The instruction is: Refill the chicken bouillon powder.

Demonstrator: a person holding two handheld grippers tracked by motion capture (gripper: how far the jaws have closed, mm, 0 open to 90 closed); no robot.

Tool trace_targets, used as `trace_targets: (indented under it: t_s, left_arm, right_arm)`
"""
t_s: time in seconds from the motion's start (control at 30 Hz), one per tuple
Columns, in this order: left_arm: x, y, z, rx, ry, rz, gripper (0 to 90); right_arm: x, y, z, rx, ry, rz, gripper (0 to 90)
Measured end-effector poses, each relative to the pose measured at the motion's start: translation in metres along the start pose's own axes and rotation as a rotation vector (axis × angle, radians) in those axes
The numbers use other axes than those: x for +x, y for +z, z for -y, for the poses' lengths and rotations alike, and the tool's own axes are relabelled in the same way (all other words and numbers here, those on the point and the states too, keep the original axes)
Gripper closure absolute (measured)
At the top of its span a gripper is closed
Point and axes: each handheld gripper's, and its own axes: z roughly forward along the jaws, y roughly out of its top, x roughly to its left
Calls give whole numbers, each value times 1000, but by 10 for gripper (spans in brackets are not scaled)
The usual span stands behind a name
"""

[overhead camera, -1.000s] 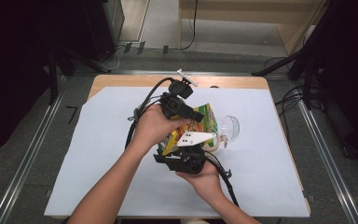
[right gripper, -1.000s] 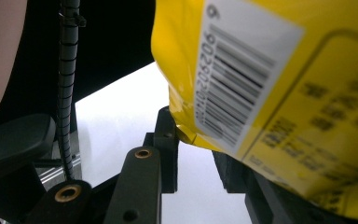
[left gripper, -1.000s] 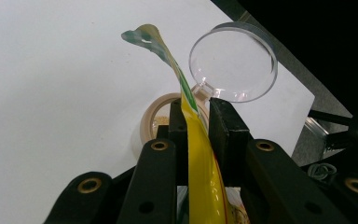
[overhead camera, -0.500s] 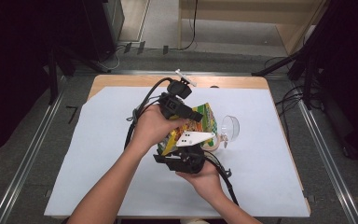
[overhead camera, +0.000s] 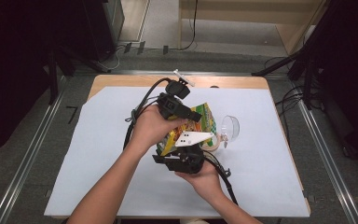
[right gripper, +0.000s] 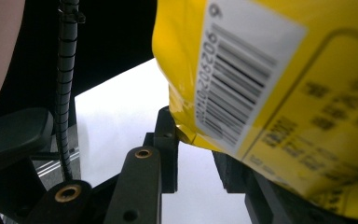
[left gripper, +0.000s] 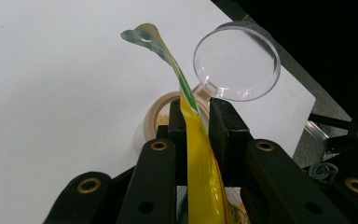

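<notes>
White sheet (overhead camera: 98, 154) covers the wooden table (overhead camera: 121, 80); both grippers' jaws pinch the yellow packet (left gripper: 200, 154).

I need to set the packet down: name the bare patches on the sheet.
Bare: the white sheet left of the left gripper, and right of the clear lid. Crowded: mid-table, where both grippers hold the yellow packet over the beige container.

Light fell evenly and brightly on the sheet (overhead camera: 98, 154) while the surroundings stayed dark. Beyond the right gripper's jaws, the bag (right gripper: 279, 93) blurred; the lid (left gripper: 236, 63) glinted.
</notes>
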Motion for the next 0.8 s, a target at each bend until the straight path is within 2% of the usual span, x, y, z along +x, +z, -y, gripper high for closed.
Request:
trace_targets:
  t_s: [0.4, 0.8]
  left_arm:
    - [-4, 0, -2, 3, 9, -12, 794]
    - [-5, -1, -3, 9, 16, -6, 793]
  right_arm:
    - [0, 0, 0, -9, 2, 0, 737]
    - [1, -2, -1, -21, -1, -2, 744]
